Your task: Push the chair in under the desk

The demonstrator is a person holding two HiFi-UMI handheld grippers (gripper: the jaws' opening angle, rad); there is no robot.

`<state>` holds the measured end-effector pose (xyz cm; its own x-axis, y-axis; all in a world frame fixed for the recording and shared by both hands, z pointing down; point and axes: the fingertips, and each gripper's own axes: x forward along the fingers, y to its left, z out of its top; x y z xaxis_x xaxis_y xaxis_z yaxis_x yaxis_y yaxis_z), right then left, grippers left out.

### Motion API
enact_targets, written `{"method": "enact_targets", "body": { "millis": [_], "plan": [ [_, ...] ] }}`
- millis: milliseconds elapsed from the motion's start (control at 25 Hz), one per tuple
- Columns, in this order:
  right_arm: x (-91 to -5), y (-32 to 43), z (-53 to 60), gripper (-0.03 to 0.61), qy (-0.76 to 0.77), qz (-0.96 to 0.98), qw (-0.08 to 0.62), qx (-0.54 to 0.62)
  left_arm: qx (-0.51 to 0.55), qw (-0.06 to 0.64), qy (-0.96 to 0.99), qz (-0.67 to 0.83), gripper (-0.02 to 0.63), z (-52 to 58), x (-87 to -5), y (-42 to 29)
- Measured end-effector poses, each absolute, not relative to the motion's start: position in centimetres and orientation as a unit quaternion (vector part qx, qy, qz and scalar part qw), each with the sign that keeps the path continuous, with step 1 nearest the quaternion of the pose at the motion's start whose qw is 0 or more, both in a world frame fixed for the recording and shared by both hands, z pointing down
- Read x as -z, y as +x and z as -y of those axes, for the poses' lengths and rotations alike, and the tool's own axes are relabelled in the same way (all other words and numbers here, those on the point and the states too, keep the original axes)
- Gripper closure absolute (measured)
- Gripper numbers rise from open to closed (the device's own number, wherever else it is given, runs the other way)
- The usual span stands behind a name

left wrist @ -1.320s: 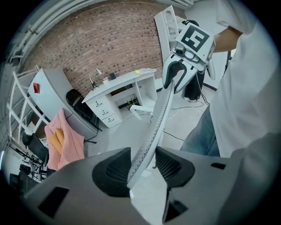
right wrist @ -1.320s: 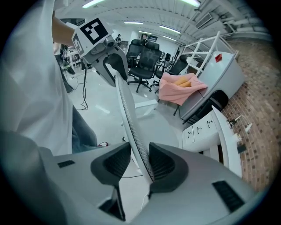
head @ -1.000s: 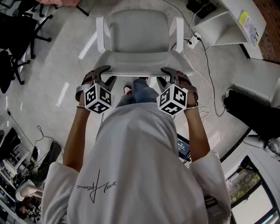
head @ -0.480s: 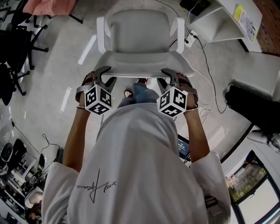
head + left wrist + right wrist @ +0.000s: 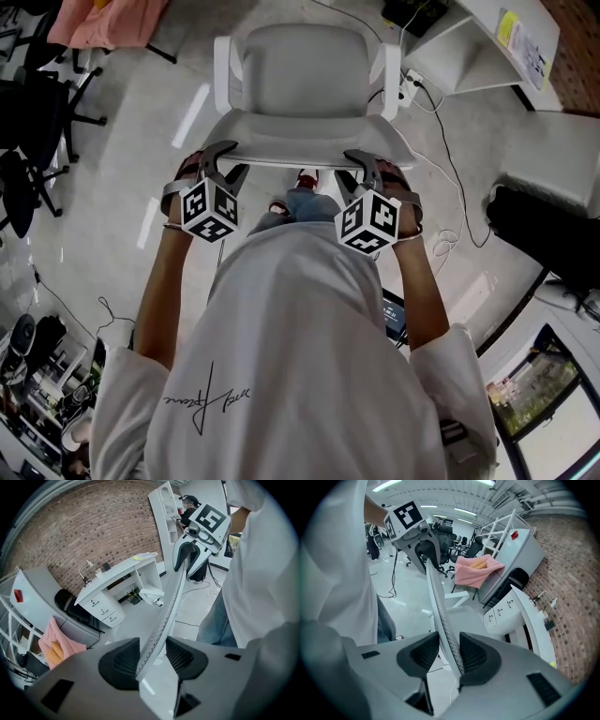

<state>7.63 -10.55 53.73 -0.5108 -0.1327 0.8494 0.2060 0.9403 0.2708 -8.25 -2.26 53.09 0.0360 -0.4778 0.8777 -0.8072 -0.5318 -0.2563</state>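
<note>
Head view: chair (image 5: pixel 302 75) on open floor, well apart from the white bench (image 5: pixel 487 42) at upper right. Seat pointing away from the person, toward the top of the view; long axis of the backrest rim (image 5: pixel 300 142) running left to right between the two claws. Left claw (image 5: pixel 228 161) and right claw (image 5: pixel 358 167) each hooked over that rim, one near each end. Risks, as judged: seat not aimed at the bench, so a straight shove likely to miss the opening or knock an armrest on the bench edge; castors likely to snag on the power strip (image 5: pixel 411 82) and white cable (image 5: pixel 448 169) beside the route; shoe (image 5: pixel 306 176) close under the backrest, open to a trip. Left gripper view: left claw narrow, closed on the thin mesh-edged rim, rim slanting up toward the far claw; bench with drawers off to the left. Risk, as judged: slim rim sliding through the pads under an uneven push. Right gripper view: right claw likewise narrow, clamped on the rim, rim rising toward the other claw; bench to the right. Risk, as judged: chair swivelling if one side leads.
</note>
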Motion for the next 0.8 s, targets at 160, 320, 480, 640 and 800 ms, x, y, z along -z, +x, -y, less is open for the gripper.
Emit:
{"method": "enact_targets", "body": {
  "millis": [160,320,480,640,800],
  "plan": [
    [-53.6,7.4,11.4,0.428,-0.013,0.857,0.484,0.175,-0.532,0.151,0.698,0.455,0.439,3.4,-53.0,-8.7],
    [-53.7,7.1,12.0,0.428,-0.008,0.860,0.480,0.172,-0.538,0.138,0.697,0.454,0.439,4.3,-53.1,-9.1],
    [-53.6,7.0,12.5,0.428,0.001,0.862,0.476,0.171,-0.544,0.136,0.695,0.450,0.439,5.0,-53.1,-9.3],
    [-53.6,6.9,13.1,0.426,0.013,0.865,0.471,0.171,-0.549,0.128,0.693,0.449,0.439,5.8,-53.1,-9.5],
    [-53.6,6.7,13.2,0.425,0.018,0.865,0.472,0.168,-0.550,0.119,0.696,0.446,0.439,6.1,-53.2,-9.7]
  ]
}}
